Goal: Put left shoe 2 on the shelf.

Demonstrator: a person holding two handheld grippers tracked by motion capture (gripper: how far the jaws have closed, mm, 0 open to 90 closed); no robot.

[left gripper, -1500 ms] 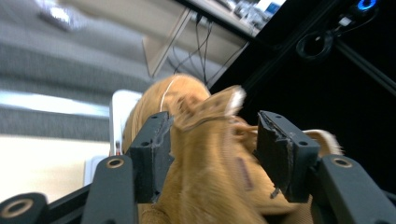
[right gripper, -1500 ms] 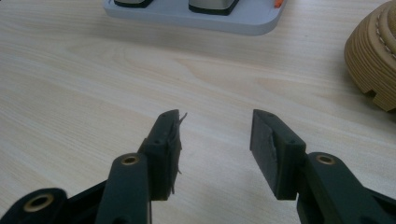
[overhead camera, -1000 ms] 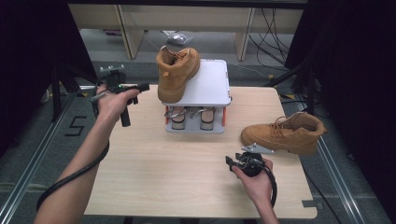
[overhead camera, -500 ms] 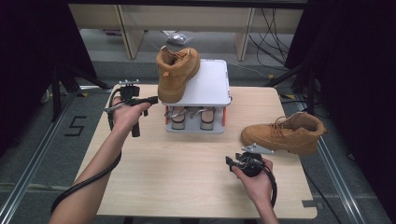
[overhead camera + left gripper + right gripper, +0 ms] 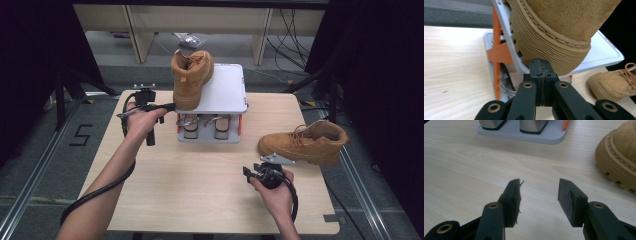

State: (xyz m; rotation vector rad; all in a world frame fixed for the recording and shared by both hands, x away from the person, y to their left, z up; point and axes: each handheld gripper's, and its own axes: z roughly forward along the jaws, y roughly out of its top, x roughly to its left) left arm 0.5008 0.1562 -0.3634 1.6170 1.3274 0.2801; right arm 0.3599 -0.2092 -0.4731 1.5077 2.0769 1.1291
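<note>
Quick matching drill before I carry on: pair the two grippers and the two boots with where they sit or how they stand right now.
1. left gripper
2. right gripper
3. rack boot
4. table boot

a. lying on the wooden table
b. fingers open above bare wood
c. standing on the white rack top
d. fingers shut, tips at a boot's sole

Pairs: 1-d, 2-b, 3-c, 4-a

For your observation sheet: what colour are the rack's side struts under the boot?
Orange struts, clearest in the left gripper view, beneath the tan boot.
</note>
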